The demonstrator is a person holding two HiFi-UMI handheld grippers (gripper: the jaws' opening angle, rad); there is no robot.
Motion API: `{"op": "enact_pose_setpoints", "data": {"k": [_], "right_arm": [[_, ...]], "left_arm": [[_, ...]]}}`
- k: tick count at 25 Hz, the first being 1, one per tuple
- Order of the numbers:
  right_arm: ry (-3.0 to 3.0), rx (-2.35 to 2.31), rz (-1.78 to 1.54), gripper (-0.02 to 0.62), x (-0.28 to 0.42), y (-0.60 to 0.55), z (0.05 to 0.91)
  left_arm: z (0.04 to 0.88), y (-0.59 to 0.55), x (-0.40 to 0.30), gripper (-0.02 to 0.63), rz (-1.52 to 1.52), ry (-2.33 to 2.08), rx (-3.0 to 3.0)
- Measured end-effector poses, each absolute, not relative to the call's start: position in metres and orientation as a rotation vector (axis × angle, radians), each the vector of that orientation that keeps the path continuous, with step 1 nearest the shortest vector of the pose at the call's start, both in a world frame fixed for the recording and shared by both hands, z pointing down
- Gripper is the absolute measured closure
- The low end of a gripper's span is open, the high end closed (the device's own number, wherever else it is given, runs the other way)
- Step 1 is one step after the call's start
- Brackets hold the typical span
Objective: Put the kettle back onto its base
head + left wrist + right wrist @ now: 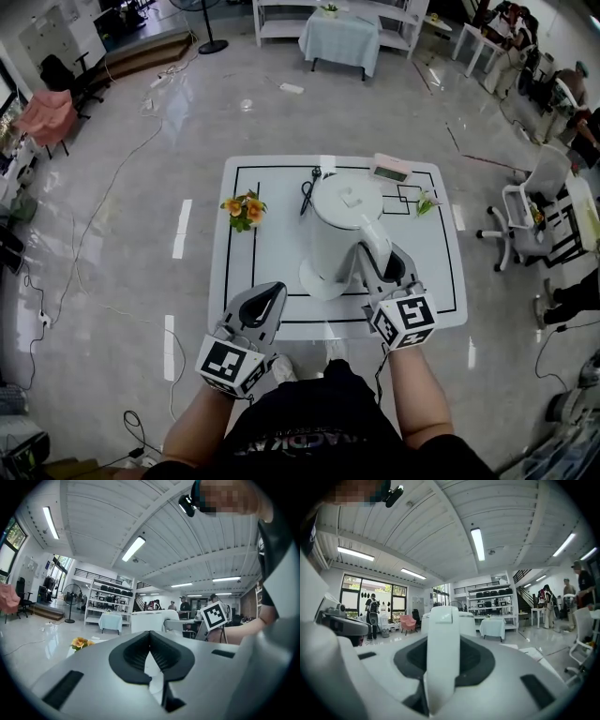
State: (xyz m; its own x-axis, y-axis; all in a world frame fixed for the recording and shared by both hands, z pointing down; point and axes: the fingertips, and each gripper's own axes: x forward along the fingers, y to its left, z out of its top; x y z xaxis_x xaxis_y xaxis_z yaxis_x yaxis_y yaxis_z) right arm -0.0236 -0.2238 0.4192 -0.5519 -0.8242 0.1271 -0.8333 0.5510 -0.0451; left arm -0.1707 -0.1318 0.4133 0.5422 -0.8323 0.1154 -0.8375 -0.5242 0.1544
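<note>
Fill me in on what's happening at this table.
A person stands at the near edge of a white table with a gripper in each hand. The right gripper is shut on the handle of a white kettle, holding it upright over the middle of the table. The left gripper is shut and empty, near the table's front edge. The kettle's base cannot be made out on its own. Orange flowers and scissors lie beside the kettle, untouched.
</note>
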Motion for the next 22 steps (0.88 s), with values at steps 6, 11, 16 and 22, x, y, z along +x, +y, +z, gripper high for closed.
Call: {"op": "enact_pose_setpoints", "data": {"k": [6, 11, 16, 22], "right_arm": [[-2.682, 1.439, 0.175, 0.479, -0.041, -0.217, 0.43], [-2.663, 1.464, 0.193, 0.479, -0.051, -0.209, 0.441], [-2.654, 1.488, 0.185, 0.479, -0.054, -0.204, 0.444], [-2.667, 1.514, 0.175, 0.479, -0.058, -0.203, 0.451]], "left_arm": [[0.418, -0.124, -0.185, 0.601, 0.057, -1.406, 2.59], [0.423, -0.115, -0.197, 0.601, 0.07, -1.378, 2.599], [0.422, -0.113, -0.202, 0.601, 0.072, -1.357, 2.609], [0.428, -0.112, -0.204, 0.601, 0.086, -1.329, 2.625]]}}
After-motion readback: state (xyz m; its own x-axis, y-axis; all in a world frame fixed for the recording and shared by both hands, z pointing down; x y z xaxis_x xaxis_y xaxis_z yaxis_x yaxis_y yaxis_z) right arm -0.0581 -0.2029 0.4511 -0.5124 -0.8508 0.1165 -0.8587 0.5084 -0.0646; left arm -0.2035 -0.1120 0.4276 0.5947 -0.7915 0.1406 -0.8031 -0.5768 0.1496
